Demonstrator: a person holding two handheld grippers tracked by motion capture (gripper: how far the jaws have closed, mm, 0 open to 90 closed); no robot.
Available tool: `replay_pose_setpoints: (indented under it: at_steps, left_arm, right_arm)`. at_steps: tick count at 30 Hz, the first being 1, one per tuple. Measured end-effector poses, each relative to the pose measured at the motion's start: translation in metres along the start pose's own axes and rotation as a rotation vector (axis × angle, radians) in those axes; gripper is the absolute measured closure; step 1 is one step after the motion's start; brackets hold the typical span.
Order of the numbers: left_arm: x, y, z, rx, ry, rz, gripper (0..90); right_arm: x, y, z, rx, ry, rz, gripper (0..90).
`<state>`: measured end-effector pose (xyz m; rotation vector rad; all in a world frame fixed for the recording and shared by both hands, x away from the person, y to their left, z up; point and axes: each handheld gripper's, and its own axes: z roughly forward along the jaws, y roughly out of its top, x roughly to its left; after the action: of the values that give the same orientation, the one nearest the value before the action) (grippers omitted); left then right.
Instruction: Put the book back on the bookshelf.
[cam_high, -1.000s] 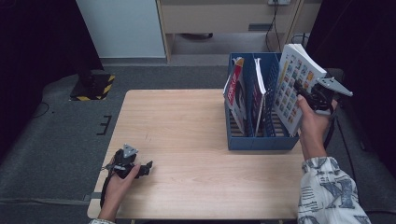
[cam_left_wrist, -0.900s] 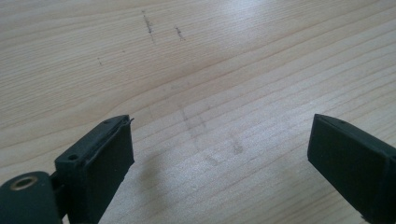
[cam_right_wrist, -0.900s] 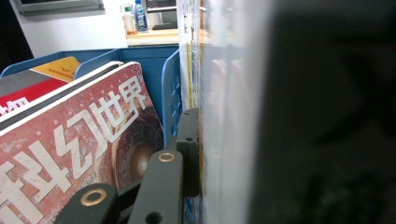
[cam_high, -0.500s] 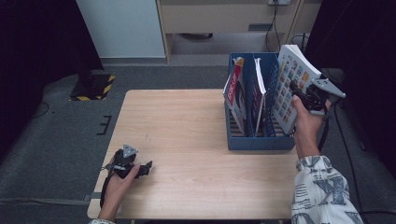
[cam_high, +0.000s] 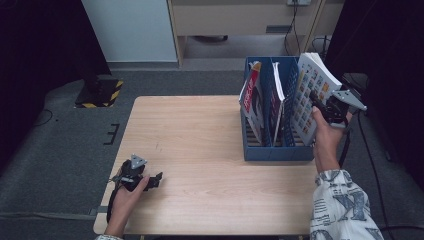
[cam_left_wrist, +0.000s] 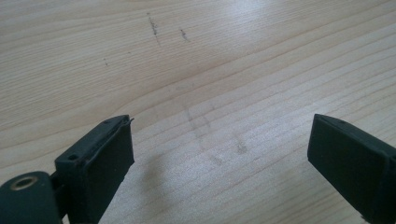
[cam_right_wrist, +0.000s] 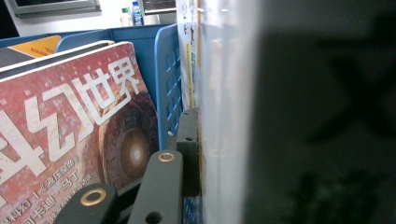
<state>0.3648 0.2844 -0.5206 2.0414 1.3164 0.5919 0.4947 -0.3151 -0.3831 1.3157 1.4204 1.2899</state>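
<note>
From the high view, the right gripper (cam_high: 320, 107) is clamped on a white picture book (cam_high: 311, 95) whose cover carries a grid of small coloured pictures. The book stands tilted at the right end of a blue file rack (cam_high: 272, 150) on the tabletop (cam_high: 200, 130), its top leaning out past the rack's right edge. Two magazines stand further left in the rack, one with a red cover (cam_high: 251, 95). The left gripper (cam_high: 150, 179) rests low at the tabletop's near left corner, well apart from the rack.

In the left gripper view, the black jaws stand wide apart over bare wood (cam_left_wrist: 210, 70) with nothing between them.

In the right gripper view, one jaw lies flat against the book's glossy face (cam_right_wrist: 224, 116). Beside it the red magazine (cam_right_wrist: 70, 126) shows large white Chinese characters reading 幻世界; the smaller print below is too blurred to read.
</note>
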Motion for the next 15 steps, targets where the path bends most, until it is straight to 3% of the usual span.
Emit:
replay_pose_setpoints:
  at_steps: [15]
  left_arm:
    - [-0.001,0.0,0.0,0.002,0.001,0.004,6.7]
  right_arm:
    - [0.005,-0.023,0.005,0.038,0.01,0.003,73.7]
